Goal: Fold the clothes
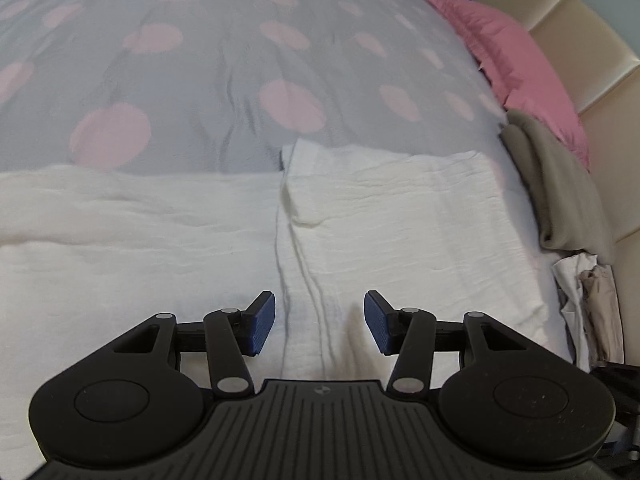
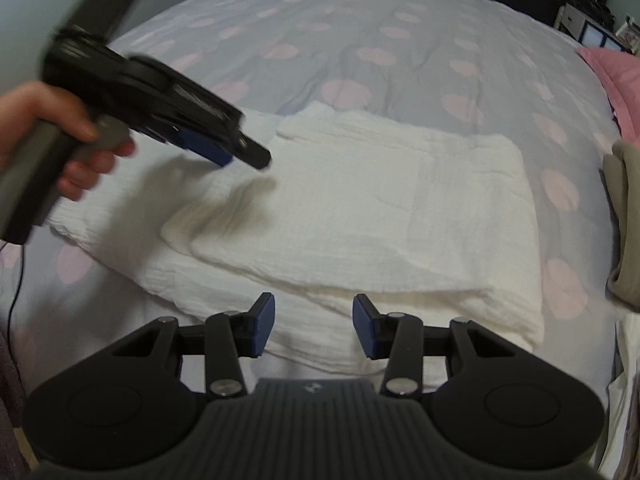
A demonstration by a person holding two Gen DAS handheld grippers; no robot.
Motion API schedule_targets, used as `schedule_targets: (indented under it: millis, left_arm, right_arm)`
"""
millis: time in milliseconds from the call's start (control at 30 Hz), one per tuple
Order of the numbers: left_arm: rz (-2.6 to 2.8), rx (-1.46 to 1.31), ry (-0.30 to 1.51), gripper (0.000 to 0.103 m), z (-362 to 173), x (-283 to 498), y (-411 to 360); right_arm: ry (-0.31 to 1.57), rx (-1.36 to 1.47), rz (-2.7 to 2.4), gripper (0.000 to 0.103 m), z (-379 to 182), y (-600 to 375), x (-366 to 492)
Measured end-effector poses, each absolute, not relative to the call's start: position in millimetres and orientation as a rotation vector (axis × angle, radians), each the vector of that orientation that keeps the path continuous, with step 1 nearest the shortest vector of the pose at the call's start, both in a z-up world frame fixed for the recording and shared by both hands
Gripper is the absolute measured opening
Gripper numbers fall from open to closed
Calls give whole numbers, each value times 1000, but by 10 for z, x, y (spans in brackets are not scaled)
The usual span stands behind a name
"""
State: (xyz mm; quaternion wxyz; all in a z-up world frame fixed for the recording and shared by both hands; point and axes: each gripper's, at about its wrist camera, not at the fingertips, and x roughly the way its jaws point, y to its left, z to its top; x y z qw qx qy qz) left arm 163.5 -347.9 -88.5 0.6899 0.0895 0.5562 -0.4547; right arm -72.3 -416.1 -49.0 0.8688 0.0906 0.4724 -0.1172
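Hovering: right gripper (image 2: 313, 326) and left gripper (image 1: 319, 322), both spread empty; white cloth (image 2: 360, 200) long axis ran left-right, right nearer.

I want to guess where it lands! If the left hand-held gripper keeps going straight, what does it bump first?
Probably the white cloth: the left hand-held gripper, open, points down at it. Depth is unclear.

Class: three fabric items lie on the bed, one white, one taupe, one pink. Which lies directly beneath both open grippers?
The white garment, partly folded mid-bed. The taupe garment and pink pillow lie off to its right.
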Motion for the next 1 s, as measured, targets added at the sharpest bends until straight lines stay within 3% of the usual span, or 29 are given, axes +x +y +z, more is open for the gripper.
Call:
schedule_targets:
  millis: [67,133,167,233,400,500,733,1000]
  left_arm:
    - [-1040,211,1244,27,-930,1599,-3512]
    - [-1081,212,1223,21,-920,1529,-3554]
    - [-1092,219,1206,12,-898,1491,-3579]
    - [-1095,258,1155,8,-833,1413,-3632]
    - [-1096,227,1072,6,-561,1443,-3565]
    - [-1097,206,1017,6,-299,1497,-3429]
    - [-1016,195,930,5,227,1685,-2926]
    - [-870,168,899,5,473,2031,-2116]
  right_arm:
    - [980,190,-231,47,-477,-4178,-726]
    - [978,192,-223,48,-472,-4207,-742]
    - [980,191,-221,48,-459,-4226,-777]
    - [992,188,-234,48,-477,-4278,-801]
    - [1043,197,-289,48,-591,-4427,-910]
    - [1059,211,-326,59,-665,-4509,-1002]
    - [1053,301,-348,59,-782,-4576,-1085]
    - [1038,272,-295,59,-783,-4393,-987]
